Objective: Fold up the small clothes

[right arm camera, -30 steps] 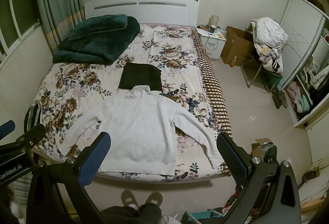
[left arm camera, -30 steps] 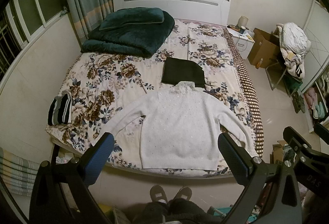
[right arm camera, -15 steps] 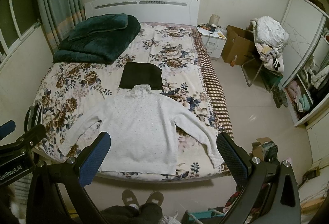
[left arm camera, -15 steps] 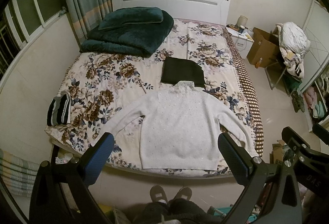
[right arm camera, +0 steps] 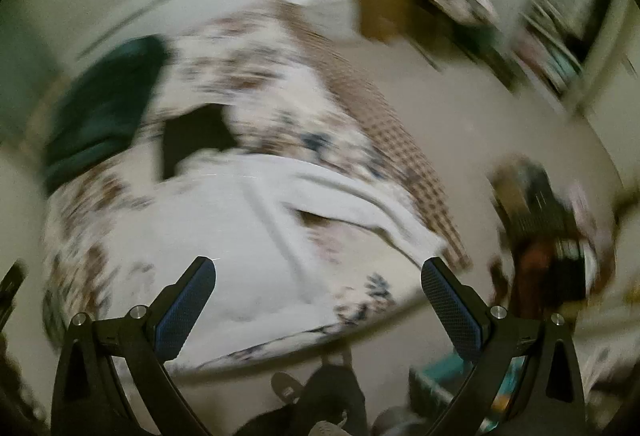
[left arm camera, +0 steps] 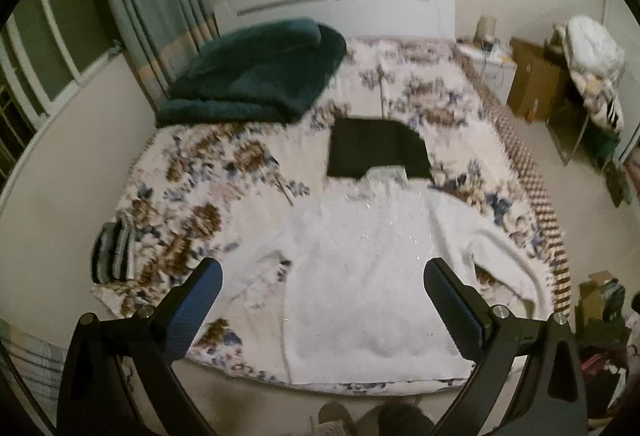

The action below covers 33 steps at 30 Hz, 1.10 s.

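A white long-sleeved sweater (left arm camera: 360, 276) lies flat, sleeves spread, at the near end of a floral bed (left arm camera: 208, 180). A folded black garment (left arm camera: 376, 152) lies just beyond its collar. A striped folded garment (left arm camera: 114, 256) sits at the bed's left edge. My left gripper (left arm camera: 322, 282) is open and empty, above the sweater's lower half. My right gripper (right arm camera: 318, 280) is open and empty, above the sweater (right arm camera: 248, 220) toward its right sleeve (right arm camera: 372, 208); this view is blurred and tilted.
A dark green folded blanket (left arm camera: 256, 76) lies at the head of the bed by the white headboard (left arm camera: 340, 8). A nightstand (left arm camera: 488, 60), cardboard boxes (left arm camera: 532, 80) and a chair with laundry (left arm camera: 592, 76) stand to the right. My feet (left arm camera: 336, 416) are at the bed's foot.
Both grippers have moved down and forward toward the sweater. The right gripper has swung and tilted fast toward the right sleeve, blurring its view. Both stay open.
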Available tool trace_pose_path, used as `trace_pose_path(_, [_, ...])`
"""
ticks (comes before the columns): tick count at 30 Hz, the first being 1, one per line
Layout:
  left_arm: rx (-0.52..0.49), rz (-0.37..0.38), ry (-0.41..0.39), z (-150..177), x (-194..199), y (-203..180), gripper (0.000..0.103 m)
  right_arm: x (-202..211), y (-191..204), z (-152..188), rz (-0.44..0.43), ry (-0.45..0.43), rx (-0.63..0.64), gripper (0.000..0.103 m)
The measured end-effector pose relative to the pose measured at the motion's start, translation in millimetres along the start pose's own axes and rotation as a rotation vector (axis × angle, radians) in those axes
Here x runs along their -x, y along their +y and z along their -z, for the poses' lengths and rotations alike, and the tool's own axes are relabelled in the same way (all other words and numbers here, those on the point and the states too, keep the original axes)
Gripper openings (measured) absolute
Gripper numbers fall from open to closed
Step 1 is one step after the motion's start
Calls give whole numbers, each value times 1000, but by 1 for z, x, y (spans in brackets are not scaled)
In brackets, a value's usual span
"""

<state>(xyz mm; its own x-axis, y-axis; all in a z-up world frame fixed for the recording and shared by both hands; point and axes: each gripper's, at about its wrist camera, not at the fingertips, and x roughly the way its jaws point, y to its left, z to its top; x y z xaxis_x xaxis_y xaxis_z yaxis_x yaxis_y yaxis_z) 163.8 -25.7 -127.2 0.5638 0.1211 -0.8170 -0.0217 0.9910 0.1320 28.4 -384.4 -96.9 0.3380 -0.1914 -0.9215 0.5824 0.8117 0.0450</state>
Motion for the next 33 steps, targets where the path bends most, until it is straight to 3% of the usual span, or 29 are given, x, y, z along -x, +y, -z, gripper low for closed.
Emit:
trace_pose_path(4, [-31,-49,91,25,-70,-50,103,-117,-82,-11,66,134,-190,103])
trace_pose_path(8, [-64,-114,181,40,-144,-94,103,-239,-154,-20,74,248,-284,103])
trace_pose_path(13, [-69,-148,286,59,-229,-133,103,-375,-216,-19,121,372,-334,101])
trace_pose_path(17, [-80,-156,342,78,-281,-158,103,-458,-257,-5,126,438,-449,98])
trace_pose_path(20, [-89,-155,378,91,-315,-175,103,-500,-278,4,83,443,-520,91])
trace_pose_path(22, [-101,-153,397,100,-334,-185,103,-518,-282,9,20,436,-540,66])
trace_pose_path(23, [-106,-151,400,101,-339,-189,103,-523,-279,9,38,417,-527,64])
trace_pose_path(24, [-114,-146,401,103,-344,-193,103,-520,-278,9,38,367,-508,46])
trace_pose_path(25, [-125,-142,402,105,-348,-197,103,-517,-277,9,41,340,-482,10])
trace_pose_path(30, [-174,-111,393,111,-355,-214,103,-490,-297,-10,124,192,-476,7])
trace_pose_path(33, [-193,-98,395,116,-357,-220,103,-504,-316,-16,107,239,-486,12])
